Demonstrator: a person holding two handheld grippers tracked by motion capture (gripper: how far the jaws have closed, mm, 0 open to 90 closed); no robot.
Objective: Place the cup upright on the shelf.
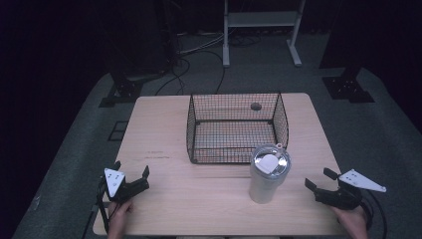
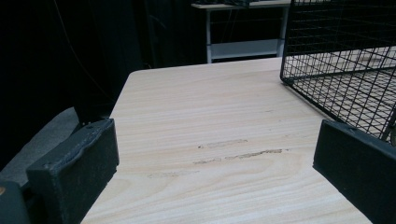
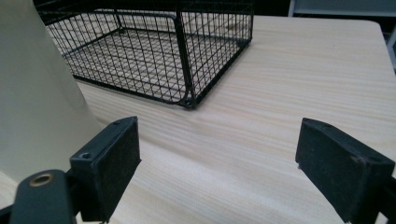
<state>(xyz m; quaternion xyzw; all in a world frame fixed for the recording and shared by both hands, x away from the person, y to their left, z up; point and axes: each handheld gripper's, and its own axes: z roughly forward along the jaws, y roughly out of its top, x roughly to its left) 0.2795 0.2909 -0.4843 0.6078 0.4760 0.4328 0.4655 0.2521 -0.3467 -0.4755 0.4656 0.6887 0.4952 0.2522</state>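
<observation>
dark room around a pale wooden surface (image 1: 199, 199); the tumbler (image 1: 267, 174) stands upright just in front of the wire basket (image 1: 237, 128); right gripper (image 1: 328, 188), fingers apart, sits nearer the tumbler than left gripper (image 1: 133, 174), fingers also apart.

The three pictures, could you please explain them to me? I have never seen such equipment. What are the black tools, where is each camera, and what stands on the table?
A person holds a two-jaw tool in each hand. The high view looks down on the table: left tongs and right tongs rest near its front edge. The other two cameras ride on the tongs and look along their black jaws. On the table stand a wire basket, empty as far as I can see, and a pale tumbler with a clear lid in front of it. Both tongs are open and hold nothing.
</observation>
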